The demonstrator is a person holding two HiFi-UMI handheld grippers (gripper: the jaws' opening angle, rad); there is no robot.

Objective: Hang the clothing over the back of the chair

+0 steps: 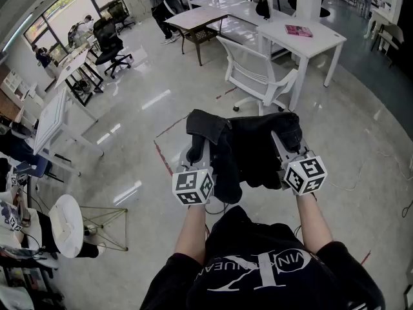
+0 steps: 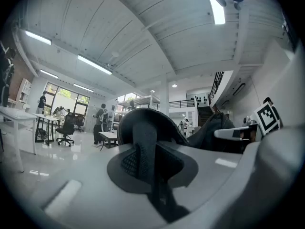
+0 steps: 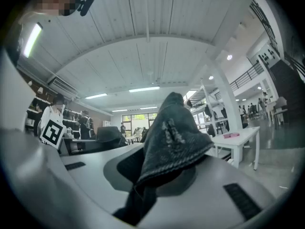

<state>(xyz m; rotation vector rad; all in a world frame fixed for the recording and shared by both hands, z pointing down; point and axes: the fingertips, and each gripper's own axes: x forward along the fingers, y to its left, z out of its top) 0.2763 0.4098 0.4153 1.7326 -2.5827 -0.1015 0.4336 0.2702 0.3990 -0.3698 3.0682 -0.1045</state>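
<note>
I hold a dark garment (image 1: 248, 148) stretched between both grippers at chest height, level. In the head view my left gripper (image 1: 196, 148) is shut on the garment's left end, where the cloth bunches over the jaws. My right gripper (image 1: 281, 141) is shut on its right end. The left gripper view shows a dark fold of the garment (image 2: 145, 137) pinched between the white jaws. In the right gripper view a peak of faded dark cloth (image 3: 174, 137) stands up from the closed jaws. The white mesh-back chair (image 1: 257, 75) stands ahead of the garment, its back toward me.
A white desk (image 1: 322, 41) with a pink book (image 1: 299, 30) stands behind the chair. More desks and black office chairs (image 1: 108, 44) sit at the far left, with people near the windows. A round white side table (image 1: 66, 225) is at my left. Red tape (image 1: 164, 159) marks the floor.
</note>
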